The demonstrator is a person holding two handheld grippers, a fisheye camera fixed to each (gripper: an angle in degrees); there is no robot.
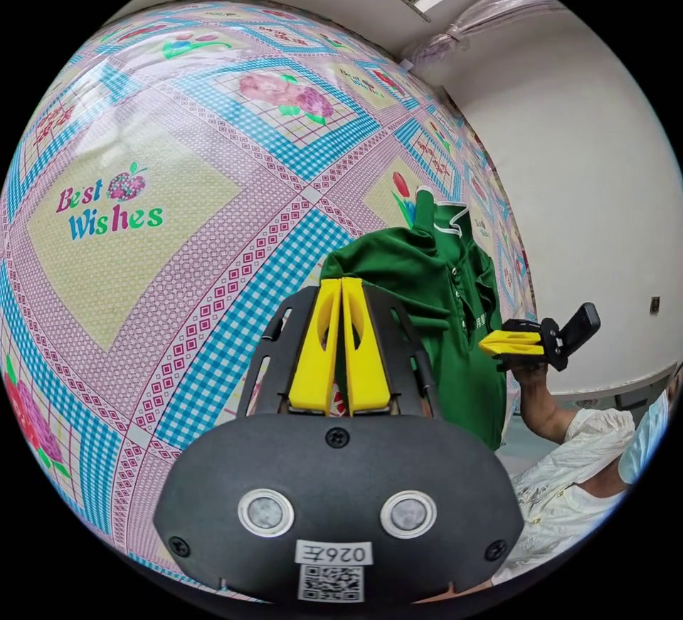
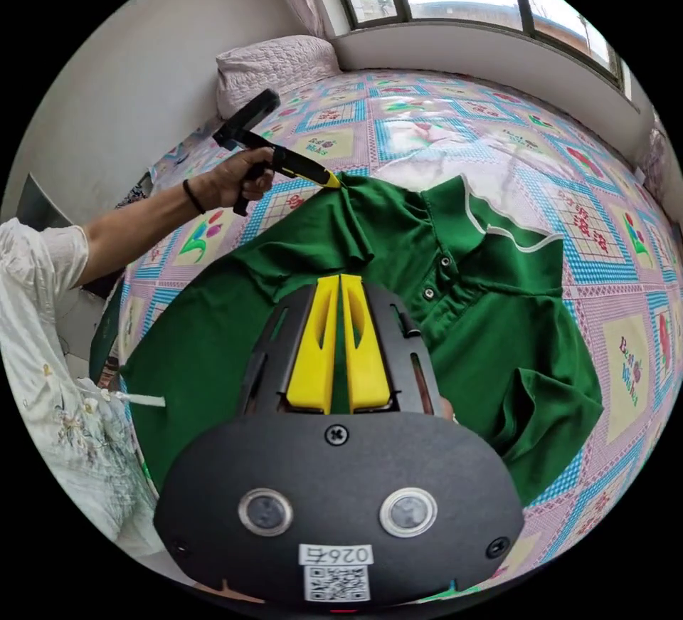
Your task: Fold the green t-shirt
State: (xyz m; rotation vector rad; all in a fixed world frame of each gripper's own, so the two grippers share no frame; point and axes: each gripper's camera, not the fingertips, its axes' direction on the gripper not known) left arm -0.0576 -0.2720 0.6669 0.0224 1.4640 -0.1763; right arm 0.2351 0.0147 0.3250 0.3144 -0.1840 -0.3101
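Clamping green cloth between closed yellow jaws, the left tongs [image 2: 333,182] hold the far shoulder of the green t-shirt [image 2: 455,335] while the right tongs [image 2: 339,285], jaws together on a near fold, sit just beside its button placket, its collar-to-hem axis running across the bed [image 2: 427,114].

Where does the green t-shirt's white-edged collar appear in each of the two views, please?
Left gripper view: the collar sits right of centre, above the yellow jaws.
Right gripper view: the collar lies right of centre, near the button placket.
Shared landmark: the patterned bedsheet.
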